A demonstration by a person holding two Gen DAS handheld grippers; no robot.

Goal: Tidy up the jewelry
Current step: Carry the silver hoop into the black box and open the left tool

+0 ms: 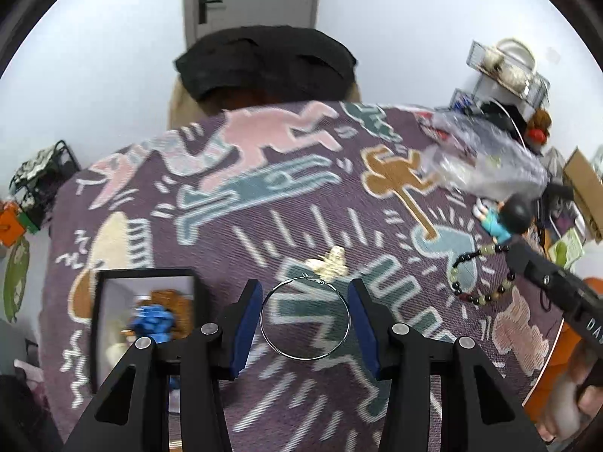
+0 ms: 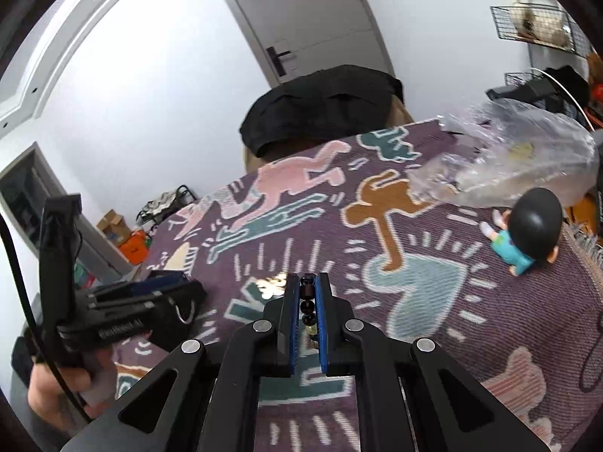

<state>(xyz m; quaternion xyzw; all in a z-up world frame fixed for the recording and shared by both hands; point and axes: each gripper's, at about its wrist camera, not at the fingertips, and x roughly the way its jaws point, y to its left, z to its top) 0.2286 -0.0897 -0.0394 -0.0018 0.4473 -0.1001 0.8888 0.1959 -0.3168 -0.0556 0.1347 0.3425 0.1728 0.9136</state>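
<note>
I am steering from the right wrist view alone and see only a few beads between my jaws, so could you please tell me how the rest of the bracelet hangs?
Observer: The bracelet dangles as a full loop from the right gripper, over the patterned cloth.
Operator: Is the left gripper gripping its hoop?
Observer: Yes. On the left gripper, both blue pads touch the silver hoop.
Operator: Where might it go?
Observer: A black-rimmed box lies just left of that gripper.

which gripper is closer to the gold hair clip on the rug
Left. The left gripper, jaws around a thin silver hoop, sits just short of the gold hair clip. The right gripper, shut on the bead bracelet, is farther off to the clip's right.
</note>
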